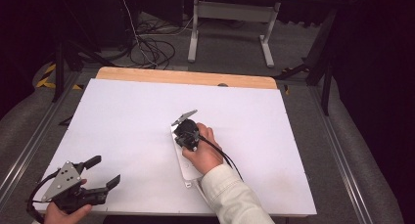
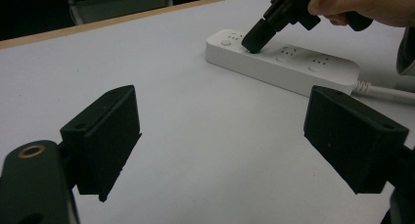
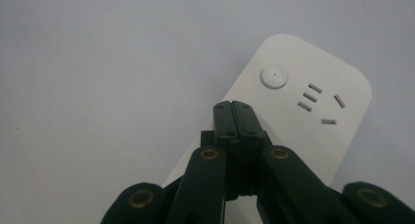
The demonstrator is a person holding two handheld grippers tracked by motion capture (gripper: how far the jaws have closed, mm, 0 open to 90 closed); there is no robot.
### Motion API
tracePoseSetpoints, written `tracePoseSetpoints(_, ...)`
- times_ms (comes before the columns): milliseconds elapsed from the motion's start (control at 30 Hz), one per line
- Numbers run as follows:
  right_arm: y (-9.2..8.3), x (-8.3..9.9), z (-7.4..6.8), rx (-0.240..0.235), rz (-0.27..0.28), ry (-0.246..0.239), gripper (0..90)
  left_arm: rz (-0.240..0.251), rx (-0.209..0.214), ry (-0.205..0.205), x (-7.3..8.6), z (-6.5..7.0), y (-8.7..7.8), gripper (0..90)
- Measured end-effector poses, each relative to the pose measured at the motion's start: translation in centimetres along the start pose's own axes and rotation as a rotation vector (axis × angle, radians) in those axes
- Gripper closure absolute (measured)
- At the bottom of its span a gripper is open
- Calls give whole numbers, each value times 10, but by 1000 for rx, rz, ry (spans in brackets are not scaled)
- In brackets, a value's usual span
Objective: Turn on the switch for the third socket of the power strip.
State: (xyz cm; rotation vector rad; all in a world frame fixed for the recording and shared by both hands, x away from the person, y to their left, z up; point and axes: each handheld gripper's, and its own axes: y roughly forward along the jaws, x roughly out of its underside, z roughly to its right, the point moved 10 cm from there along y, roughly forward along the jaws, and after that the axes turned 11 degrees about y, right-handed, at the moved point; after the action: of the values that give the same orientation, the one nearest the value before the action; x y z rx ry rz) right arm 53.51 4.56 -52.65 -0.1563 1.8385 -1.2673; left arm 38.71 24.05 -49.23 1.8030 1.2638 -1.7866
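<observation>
One white power strip, lying mid-table: I am pressing my right gripper, jaws pressed together, beside its round button; sliding off could shove it. Left gripper is hovering apart, jaws spread.

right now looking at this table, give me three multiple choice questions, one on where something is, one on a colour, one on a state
1. Where do the right gripper tips rest?
A. on the power strip
B. on the bare table
C. on the floor

2. What colour is the power strip?
A. black
B. white
C. red

3. How do the left gripper jaws stand?
A. shut on a cable
B. shut with nothing between
C. open

Answers:
1 A, the left gripper view shows the tips on the strip's top, near its round button.
2 B, its body is white.
3 C, a wide gap shows between them.
</observation>
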Motion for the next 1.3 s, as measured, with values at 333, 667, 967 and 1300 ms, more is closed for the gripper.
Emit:
tracePoseSetpoints(333,-2,-3,1,-21,10,31,900,-3,-6,-1,1,-2,0,139)
tracePoseSetpoints(667,-12,-9,-2,-36,58,29,900,0,-6,-6,1,-3,0,139)
tracePoseSetpoints(967,-31,-16,-8,-54,114,11,900,-7,-7,1,1,-3,0,139)
tracePoseSetpoints(1300,-47,-23,-15,-65,151,-13,900,-4,-5,-6,1,-3,0,139)
